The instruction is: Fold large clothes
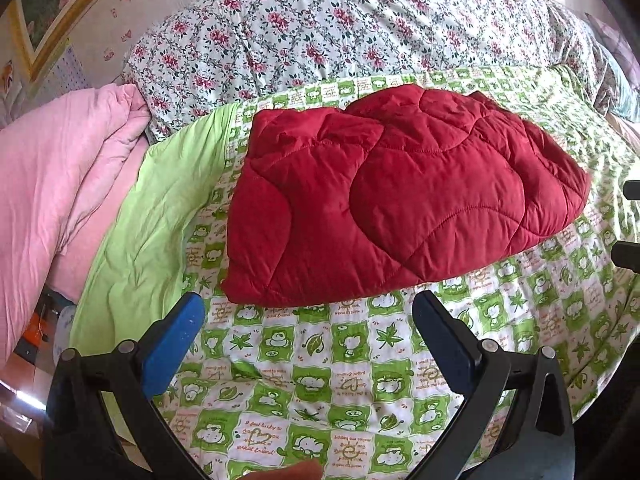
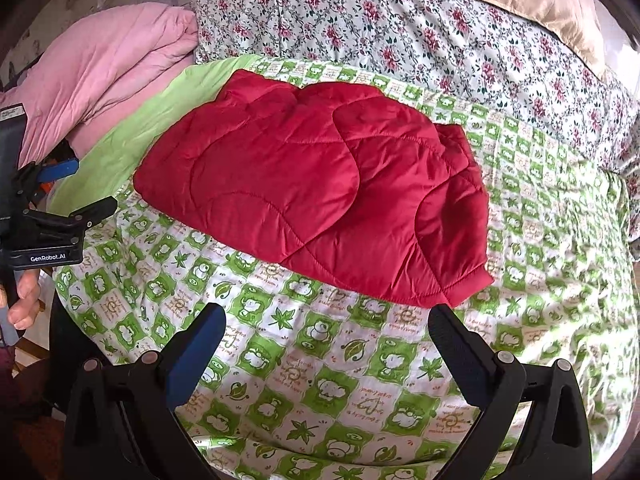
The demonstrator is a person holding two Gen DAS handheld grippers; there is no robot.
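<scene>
Risk first: puffy padding likely to spring a fold back open, slick shell likely to slide out of a shallow pinch, and a low reach liable to snag the green-and-white cartoon-print checked bedsheet (image 2: 320, 380) along with the garment. Worth taking a deep bite on the hem, not the surface.

Red quilted padded jacket (image 1: 392, 196) lying mid-bed on that sheet, already doubled into a compact bundle, curved stitch lines showing, ribbed cuff or hem corner poking out at the near right in the right wrist view. Well apart from both tools, untouched.

Left gripper (image 1: 308, 308) spread wide, empty, hovering short of the near edge. Right gripper (image 2: 326, 320) likewise wide and empty. Pink folded duvet (image 2: 104, 64) and floral-print quilt (image 1: 320, 28) heaped behind.
</scene>
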